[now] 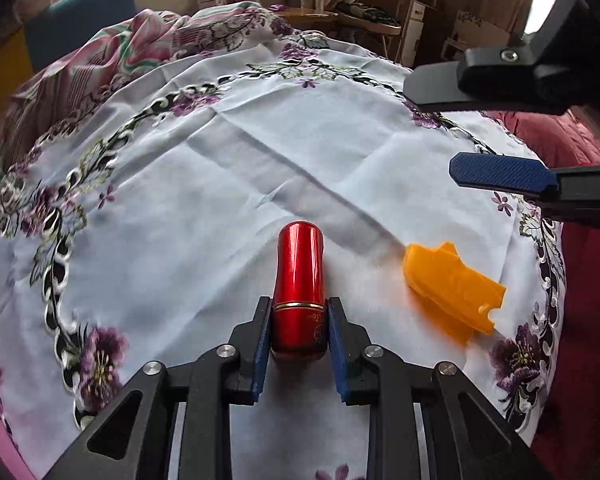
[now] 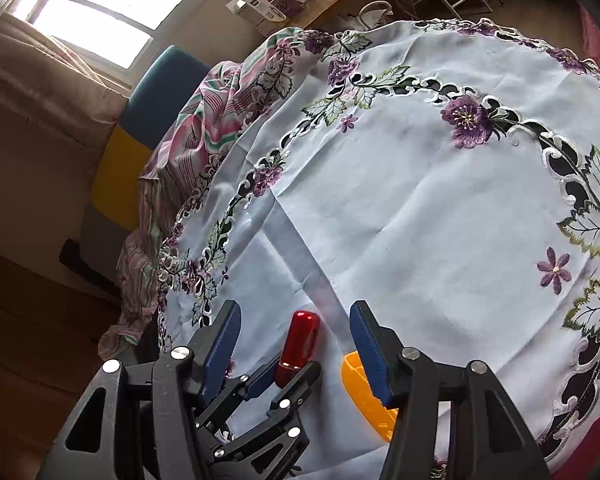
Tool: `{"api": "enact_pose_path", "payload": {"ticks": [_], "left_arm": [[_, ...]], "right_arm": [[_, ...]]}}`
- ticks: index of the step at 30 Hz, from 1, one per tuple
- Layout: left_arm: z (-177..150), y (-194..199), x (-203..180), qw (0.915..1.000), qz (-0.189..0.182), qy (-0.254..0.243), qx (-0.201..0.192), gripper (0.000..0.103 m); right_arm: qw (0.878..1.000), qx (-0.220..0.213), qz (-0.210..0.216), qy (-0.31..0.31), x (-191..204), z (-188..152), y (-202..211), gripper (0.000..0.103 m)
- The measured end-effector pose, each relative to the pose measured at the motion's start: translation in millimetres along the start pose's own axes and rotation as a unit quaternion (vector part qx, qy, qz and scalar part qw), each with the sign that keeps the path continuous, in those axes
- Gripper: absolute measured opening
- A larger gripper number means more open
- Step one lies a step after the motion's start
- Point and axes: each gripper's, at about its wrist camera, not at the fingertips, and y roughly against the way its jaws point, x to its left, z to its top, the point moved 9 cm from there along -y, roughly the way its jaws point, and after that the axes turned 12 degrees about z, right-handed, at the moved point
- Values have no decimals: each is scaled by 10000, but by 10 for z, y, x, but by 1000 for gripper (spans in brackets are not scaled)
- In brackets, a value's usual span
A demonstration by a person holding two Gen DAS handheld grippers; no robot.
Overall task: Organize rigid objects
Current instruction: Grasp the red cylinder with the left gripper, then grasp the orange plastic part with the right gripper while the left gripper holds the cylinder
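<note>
While a glossy red metal lipstick tube with a thin gold band [image 1: 299,288] lies lengthwise on a white round tablecloth embroidered with purple flowers and green leaves [image 1: 204,168], its lower end is clamped between the blue-padded black fingers of the left gripper [image 1: 299,332], both pads pressed against the tube's sides. The rounded cap of the tube is pointed away from the left wrist camera. To the right of the tube, apart from it, a flat translucent orange plastic piece with notched edges [image 1: 452,288] is seen lying on the cloth.

The right gripper [image 1: 456,128] is held above the cloth on the far right, its two fingers spread wide with nothing between them. In the right wrist view, the same spread fingers [image 2: 296,320] are shown framing the lipstick tube [image 2: 300,344] and the left gripper [image 2: 288,376] below, while the orange piece [image 2: 360,388] is partly hidden behind the right-hand pad.

A crumpled pink, green and white striped fabric [image 1: 112,52] is bunched at the far left edge of the tablecloth.
</note>
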Motion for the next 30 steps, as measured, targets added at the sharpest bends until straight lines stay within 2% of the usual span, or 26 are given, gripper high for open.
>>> {"api": "enact_pose_path", "payload": {"ticks": [7,11,16,18,24,30], "left_arm": [[-575,332,256,9967,113,791,173,27],[-895,502,346,9942,213,1035,188,27],[-1088,589,426,9912,149,1293,221,27],[-1098,584,445,9903,90,1370,229,27],[-1041,546,460,9890,101,1454,260,27],[-1024,532,492,9874,73,1560,255,27]], "right_arm": [[9987,299,-391,97,-67,-79,-112,57],[9973,438,-583,97,-123,-117,-150,57],[9935,689,-895,159,-188,-182,-215,57],[9897,924,-1080,173,-235,-241,-268,57],[9678,1586,-1750,866,-182,-395,-295,58],[9341,2162,-2429,1476,-244,-492,-287,57]]}}
